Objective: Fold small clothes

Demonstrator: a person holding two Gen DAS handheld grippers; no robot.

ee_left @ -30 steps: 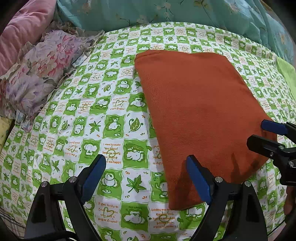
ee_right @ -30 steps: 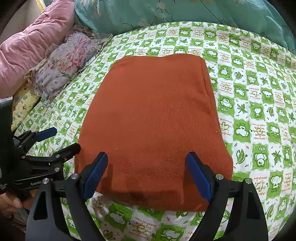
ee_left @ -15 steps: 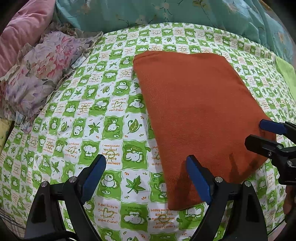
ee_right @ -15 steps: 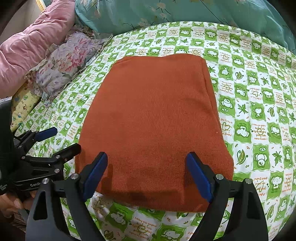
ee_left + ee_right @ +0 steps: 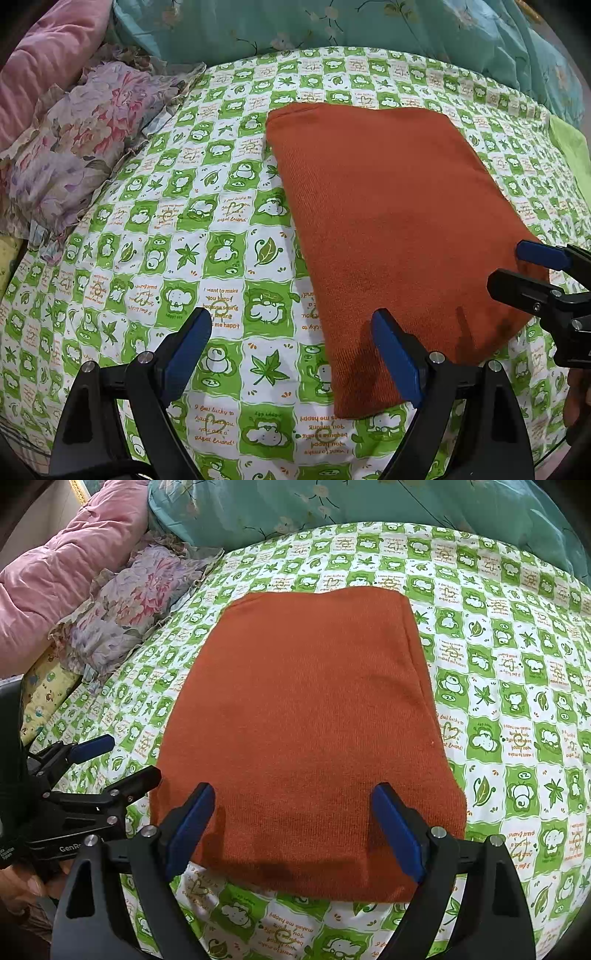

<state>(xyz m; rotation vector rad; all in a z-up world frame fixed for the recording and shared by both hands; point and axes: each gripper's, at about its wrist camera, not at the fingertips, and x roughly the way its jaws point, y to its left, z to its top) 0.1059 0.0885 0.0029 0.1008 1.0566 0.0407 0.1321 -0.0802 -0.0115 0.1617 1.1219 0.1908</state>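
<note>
Green bedsheet [image 5: 192, 280], orange cloth [image 5: 306, 716] unmoved

bedsheet [image 5: 221, 302] "I want to make you happy"

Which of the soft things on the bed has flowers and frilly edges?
The purple-and-pink flowered ruffled pillow, lying left of the folded rust-orange knit cloth. The plain pink puffy quilt has no frills, and the teal flowered quilt lacks ruffles.

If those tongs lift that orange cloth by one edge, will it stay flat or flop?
Probably flop: the orange cloth looks like soft knit, lying limp and following the green checked bedsheet. Folded layers likely sag or slide apart. It seems light.
</note>
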